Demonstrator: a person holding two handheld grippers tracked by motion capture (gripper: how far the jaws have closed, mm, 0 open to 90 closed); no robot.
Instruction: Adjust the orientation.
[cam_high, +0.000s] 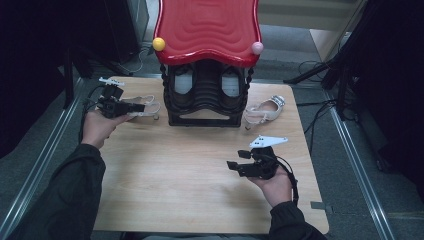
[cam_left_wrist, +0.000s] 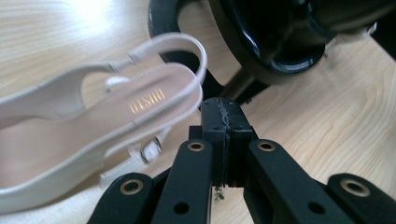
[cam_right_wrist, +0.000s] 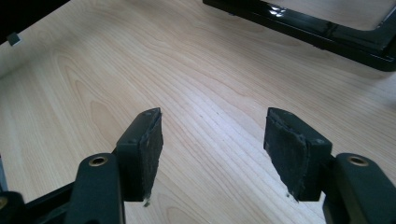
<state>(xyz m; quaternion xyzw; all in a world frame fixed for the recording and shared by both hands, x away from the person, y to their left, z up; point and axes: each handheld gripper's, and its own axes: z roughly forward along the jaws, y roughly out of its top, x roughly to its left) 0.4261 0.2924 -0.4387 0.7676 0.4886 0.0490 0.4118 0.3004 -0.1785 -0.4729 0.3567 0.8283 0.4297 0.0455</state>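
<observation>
Item 1, left gripper (cam_left_wrist: 223, 122): jaws are standing pressed together, pad against pad, with nothing between them. The pale slingback shoe (cam_left_wrist: 93, 130) is lying just beside the closed tips, on their left in the left gripper view, its insole facing up and its heel strap arching nearest the pads. Whether the strap is brushing the jaw side is hard to tell through the blur; no grip is showing.

Item 2, that shoe seen from the high view (cam_high: 144, 106): long axis is running across the table, outward from the left gripper (cam_high: 142, 107) toward the black shoe rack (cam_high: 205, 100) under the red scalloped top (cam_high: 207, 27).

Item 3, right gripper (cam_right_wrist: 212, 154): jaws are standing wide apart over bare wooden table (cam_right_wrist: 187, 70), holding nothing.

Item 4, second pale shoe (cam_high: 265, 110): lying beyond the right gripper (cam_high: 240, 160), well apart from its tips, beside the rack's far corner.

Judgement: the left hand is the nearer to the first shoe; its jaws would need opening before closing on the strap or the sole edge.
</observation>
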